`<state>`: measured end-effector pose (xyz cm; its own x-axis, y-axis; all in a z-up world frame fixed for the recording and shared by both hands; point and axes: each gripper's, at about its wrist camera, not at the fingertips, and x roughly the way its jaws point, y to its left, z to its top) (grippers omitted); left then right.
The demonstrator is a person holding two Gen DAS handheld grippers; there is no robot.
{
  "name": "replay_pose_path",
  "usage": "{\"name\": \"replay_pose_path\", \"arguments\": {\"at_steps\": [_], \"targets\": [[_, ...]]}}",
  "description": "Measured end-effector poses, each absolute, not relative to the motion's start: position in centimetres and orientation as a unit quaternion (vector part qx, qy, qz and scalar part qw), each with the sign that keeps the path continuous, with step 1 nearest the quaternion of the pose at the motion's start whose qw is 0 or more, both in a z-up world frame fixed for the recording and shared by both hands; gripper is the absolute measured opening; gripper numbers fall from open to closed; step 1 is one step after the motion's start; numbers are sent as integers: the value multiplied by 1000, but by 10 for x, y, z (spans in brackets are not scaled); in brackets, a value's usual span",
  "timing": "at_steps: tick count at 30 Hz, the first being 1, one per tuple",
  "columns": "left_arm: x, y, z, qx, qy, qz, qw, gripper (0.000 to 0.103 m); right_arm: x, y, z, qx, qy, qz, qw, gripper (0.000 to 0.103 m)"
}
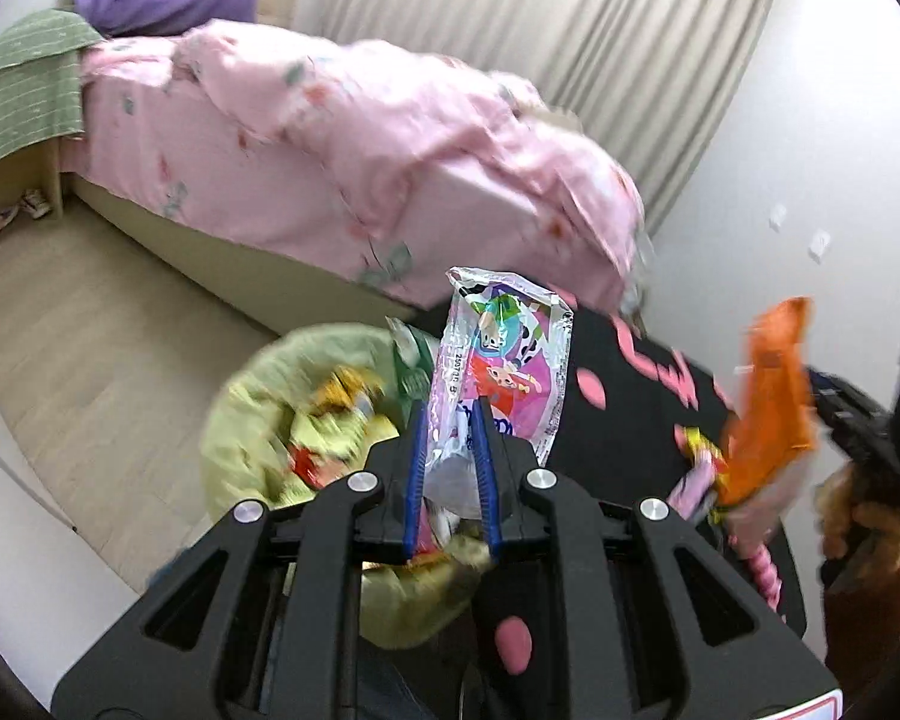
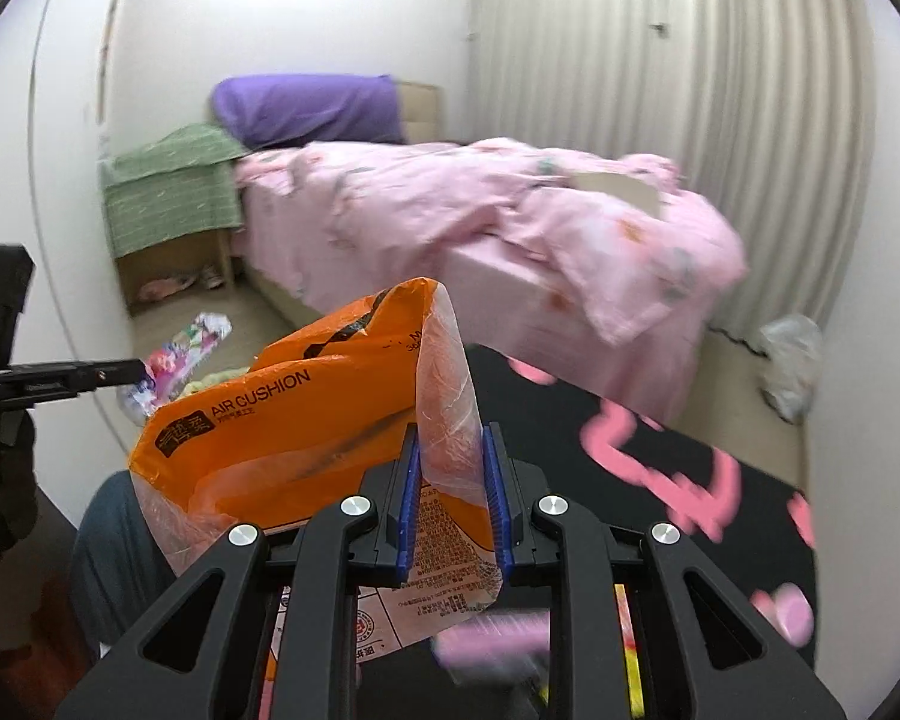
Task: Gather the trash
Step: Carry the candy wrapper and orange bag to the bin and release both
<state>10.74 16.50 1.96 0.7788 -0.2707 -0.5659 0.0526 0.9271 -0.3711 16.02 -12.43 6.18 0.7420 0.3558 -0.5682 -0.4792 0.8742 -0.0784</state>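
Note:
My left gripper is shut on a clear cartoon-printed wrapper and holds it just right of a trash bin lined with a yellow-green bag that holds several wrappers. My right gripper is shut on an orange air-cushion mailer bag and holds it up in the air. The orange bag and the right gripper's side show at the right of the left wrist view. The left gripper with its wrapper shows at the left of the right wrist view.
A bed with a pink duvet and purple pillow fills the back. A black rug with pink shapes lies below. More wrappers lie on the rug. A crumpled white plastic bag sits by the curtain. A green-draped nightstand stands left.

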Motion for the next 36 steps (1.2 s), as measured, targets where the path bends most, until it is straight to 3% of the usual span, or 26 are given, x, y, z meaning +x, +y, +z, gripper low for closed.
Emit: {"name": "replay_pose_path", "arguments": {"at_steps": [4, 8, 12, 13, 21, 36], "targets": [[105, 173, 38, -168, 296, -84, 936, 15, 214, -55, 46, -128, 298, 258, 910, 20], [119, 172, 30, -160, 319, -86, 930, 15, 253, 2, 13, -122, 340, 307, 880, 20], [150, 167, -25, -114, 407, -37, 905, 14, 269, 24, -26, -125, 394, 360, 836, 20], [157, 168, -43, -108, 430, -28, 896, 7, 267, 26, -33, -127, 405, 368, 827, 20], [175, 163, -104, -102, 492, -33, 864, 5, 267, 44, -84, -201, 464, 399, 765, 20], [172, 169, -95, -139, 476, -47, 867, 5, 253, 21, -81, -194, 453, 389, 778, 23]]}}
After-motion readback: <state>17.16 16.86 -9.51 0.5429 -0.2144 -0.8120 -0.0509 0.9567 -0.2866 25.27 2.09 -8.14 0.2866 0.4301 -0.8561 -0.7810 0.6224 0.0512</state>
